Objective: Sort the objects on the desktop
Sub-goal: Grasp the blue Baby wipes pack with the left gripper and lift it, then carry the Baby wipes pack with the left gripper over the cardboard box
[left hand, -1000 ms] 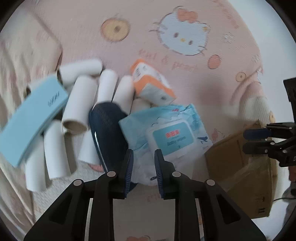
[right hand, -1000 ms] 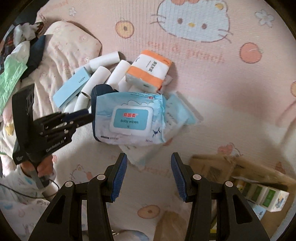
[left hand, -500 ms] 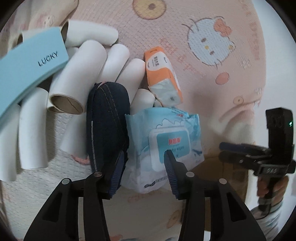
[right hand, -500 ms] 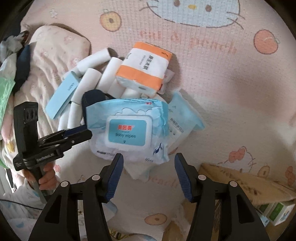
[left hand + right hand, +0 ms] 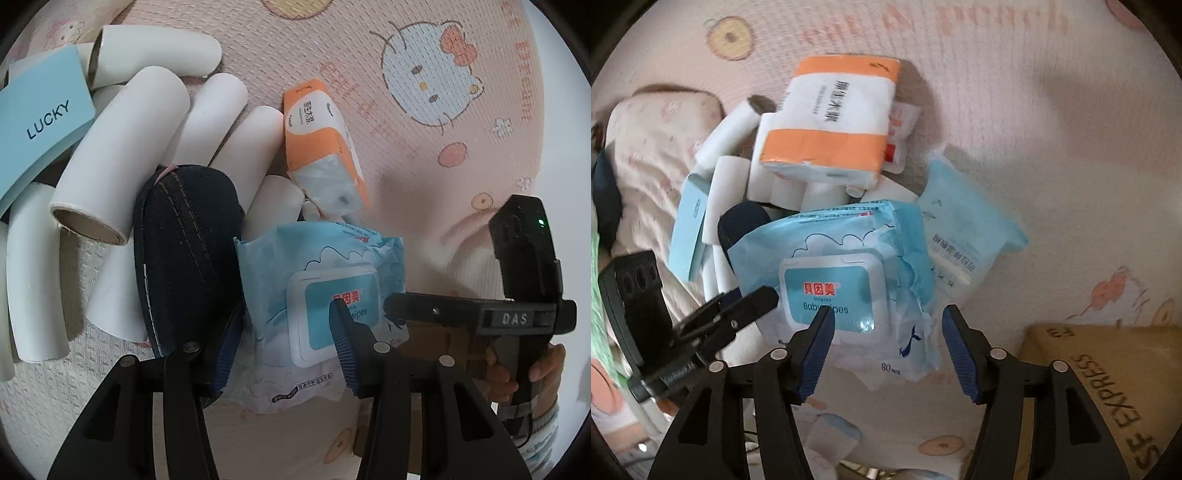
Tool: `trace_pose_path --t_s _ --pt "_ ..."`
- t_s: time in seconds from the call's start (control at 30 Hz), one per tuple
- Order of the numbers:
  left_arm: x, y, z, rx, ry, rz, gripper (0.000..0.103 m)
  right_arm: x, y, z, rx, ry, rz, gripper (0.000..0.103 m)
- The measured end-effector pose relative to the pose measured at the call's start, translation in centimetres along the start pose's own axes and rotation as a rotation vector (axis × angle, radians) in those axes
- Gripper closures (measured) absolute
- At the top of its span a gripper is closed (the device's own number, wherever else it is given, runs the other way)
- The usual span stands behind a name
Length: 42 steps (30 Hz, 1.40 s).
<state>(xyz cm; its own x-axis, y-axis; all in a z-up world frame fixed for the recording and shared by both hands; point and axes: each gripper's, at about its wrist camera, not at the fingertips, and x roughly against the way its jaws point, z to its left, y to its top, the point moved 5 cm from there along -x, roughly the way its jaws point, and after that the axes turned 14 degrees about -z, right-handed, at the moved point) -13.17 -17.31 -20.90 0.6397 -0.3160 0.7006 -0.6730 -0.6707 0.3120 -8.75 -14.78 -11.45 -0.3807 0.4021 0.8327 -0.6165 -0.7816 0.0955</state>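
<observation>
Two grippers are closing in on one thing. My left gripper (image 5: pixel 284 345) has its jaws standing wide with the near end of the baby wipes pack (image 5: pixel 325 295) between them; I see no pad pressing on it, so nothing is held yet. Its left finger sits against the dark denim pouch (image 5: pixel 184 251), just left of the pack. My right gripper (image 5: pixel 886 350) is open too, jaws either side of the pack's near right corner, again without a squeeze. I read the pairing as a two-handed lift: the pack is soft and floppy, and lies on top of the pile. Beyond it are the orange tissue pack (image 5: pixel 321 147) and the white cardboard tubes (image 5: pixel 122 155), with a blue LUCKY box (image 5: pixel 44 125) far left. A cardboard box (image 5: pixel 1108 369) sits just right of the right gripper, likely the sorting bin.

Compared with a second ago, both grippers have dropped closer and the pack now fills the gap. The left jaws, then nearly shut, opened earlier; the right jaws have just been opening further.
</observation>
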Motion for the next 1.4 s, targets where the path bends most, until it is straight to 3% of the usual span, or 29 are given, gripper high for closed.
trace_pose_path --t_s 0.33,0.43,0.6,0.77,1.0,1.4 --pt "-0.6 -0.2 -0.4 -0.044 0.004 0.017 0.052 -2.0 0.1 -0.2 -0.044 0.005 0.01 0.044" --pt "-0.7 -0.1 -0.6 -0.052 0.008 0.011 0.052 -2.5 0.1 -0.2 -0.061 0.016 0.013 0.037" --pt "-0.6 0.2 -0.8 -0.038 0.007 -0.001 0.052 -2.5 -0.4 0.5 -0.01 0.006 0.018 0.036" --pt "-0.2 0.7 -2.4 -0.119 0.024 -0.025 0.052 -2.1 -1.2 1.3 0.052 -0.016 0.005 0.036" --pt "2.2 1.0 -6.1 -0.274 0.016 -0.09 0.052 1.1 -1.7 1.4 0.042 -0.03 -0.097 0.036" --pt "8.3 1.2 -12.0 -0.43 -0.044 -0.251 0.052 9.4 -2.5 2.8 0.069 -0.065 -0.35 0.036"
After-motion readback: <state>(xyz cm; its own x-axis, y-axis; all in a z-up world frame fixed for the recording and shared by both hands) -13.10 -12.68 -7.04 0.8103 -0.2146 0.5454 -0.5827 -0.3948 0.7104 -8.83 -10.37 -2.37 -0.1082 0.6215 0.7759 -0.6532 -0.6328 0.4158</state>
